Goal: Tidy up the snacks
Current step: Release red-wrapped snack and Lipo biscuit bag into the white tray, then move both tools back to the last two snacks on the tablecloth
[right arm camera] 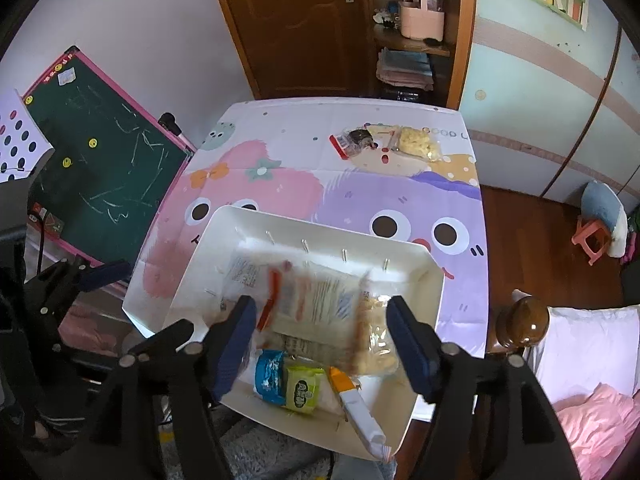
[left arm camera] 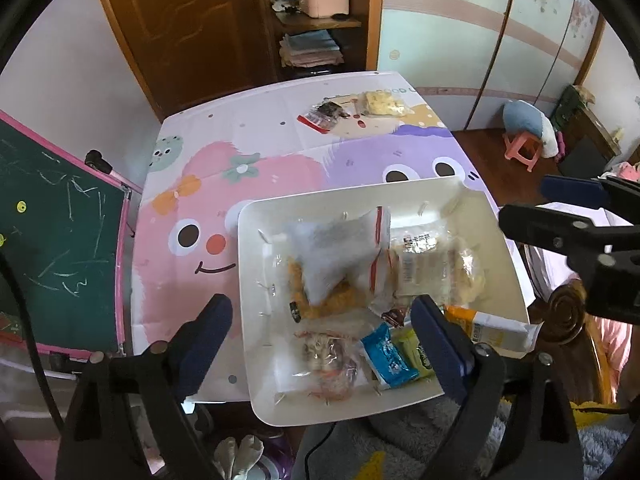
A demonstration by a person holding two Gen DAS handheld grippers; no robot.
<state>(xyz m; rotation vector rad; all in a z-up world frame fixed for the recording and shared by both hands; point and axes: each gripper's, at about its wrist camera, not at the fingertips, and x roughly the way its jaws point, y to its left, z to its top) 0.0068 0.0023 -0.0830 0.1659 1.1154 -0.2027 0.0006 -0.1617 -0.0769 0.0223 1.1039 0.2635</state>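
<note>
Left wrist view: the left gripper (left arm camera: 320, 344) hangs over a white tray (left arm camera: 256, 248) at the near edge of the table (left arm camera: 280, 128), its jaws wide apart and holding nothing. The tray carries most of the snacks — a large clear bag (left arm camera: 332, 252), a blue packet (left arm camera: 388, 354), a green packet (left arm camera: 414, 354) and an orange-and-white stick pack (left arm camera: 484, 326) that lies over the tray's right rim. Two more snacks wait well apart at the table's far end: a dark-filled zip bag (left arm camera: 324, 114) and a yellow-chip bag (left arm camera: 384, 104). The right gripper (left arm camera: 568, 208) shows at the frame's right edge; whether its jaws are apart cannot be told from here.

The tray appears to overhang the table's near edge, so a downward press on its front could tip it; the stick pack on the rim could slide off at a nudge.

Right wrist view: the right gripper (right arm camera: 324, 344) hovers above the same tray (right arm camera: 208, 264), jaws open and empty. The clear bags beneath are blurred. Chinese characters show on the green packet (right arm camera: 302, 390) but are too small to read; the tablecloth prints "GOOD" near the far zip bag (right arm camera: 354, 140).
</note>
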